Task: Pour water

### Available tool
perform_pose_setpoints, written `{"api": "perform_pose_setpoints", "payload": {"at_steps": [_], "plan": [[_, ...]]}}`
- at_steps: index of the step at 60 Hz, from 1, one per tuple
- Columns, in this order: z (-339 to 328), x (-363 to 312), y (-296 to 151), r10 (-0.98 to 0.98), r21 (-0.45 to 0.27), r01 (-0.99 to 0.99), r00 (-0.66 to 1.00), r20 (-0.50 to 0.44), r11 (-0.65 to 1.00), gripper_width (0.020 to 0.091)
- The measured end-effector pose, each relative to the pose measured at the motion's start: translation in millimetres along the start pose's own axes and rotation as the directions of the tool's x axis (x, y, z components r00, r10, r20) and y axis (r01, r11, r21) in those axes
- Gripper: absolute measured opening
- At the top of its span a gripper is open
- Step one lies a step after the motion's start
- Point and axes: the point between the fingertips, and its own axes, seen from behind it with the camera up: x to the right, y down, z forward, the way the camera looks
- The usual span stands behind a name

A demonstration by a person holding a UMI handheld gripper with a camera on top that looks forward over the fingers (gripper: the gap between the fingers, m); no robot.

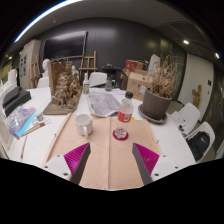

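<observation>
You're holding the gripper [111, 160] back over the brown paper [108, 160], fingers spread wide and gripping nothing. The bottle [125, 110] is standing upright just beyond them, the white cup [84, 124] nearby at its left (likely the pouring target).

I stand before a long white table [170, 140] that takes the middle of the frame, with a light brown sheet of paper [108, 150] lying flat on its near part. In the upper middle I see a dark grey wall [110, 40] at the far end of the room. A wooden ladder-like rack [90, 60] leans there, in the upper middle. At the upper right a small round ceiling lamp [186, 42] shines. A white chair [200, 135] stands at the right side. A curved bright strip of light [40, 20] runs along the upper left.
</observation>
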Motion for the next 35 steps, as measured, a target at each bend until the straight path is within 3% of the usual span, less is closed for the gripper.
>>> {"api": "perform_pose_setpoints", "payload": {"at_steps": [15,25,31,35], "plan": [[-102,-58,39,0.021,-0.045,-0.020,0.999,0.030,0.999,0.0854],[-127,-71,53,-0.007,-0.047,0.008,1.000,0.027,0.999,0.0857],[-131,-70,66,-0.012,-0.090,0.013,1.000,0.017,0.996,0.0855],[-133,-71,61,0.005,-0.074,-0.003,1.000,0.019,0.997,0.0858]]}}
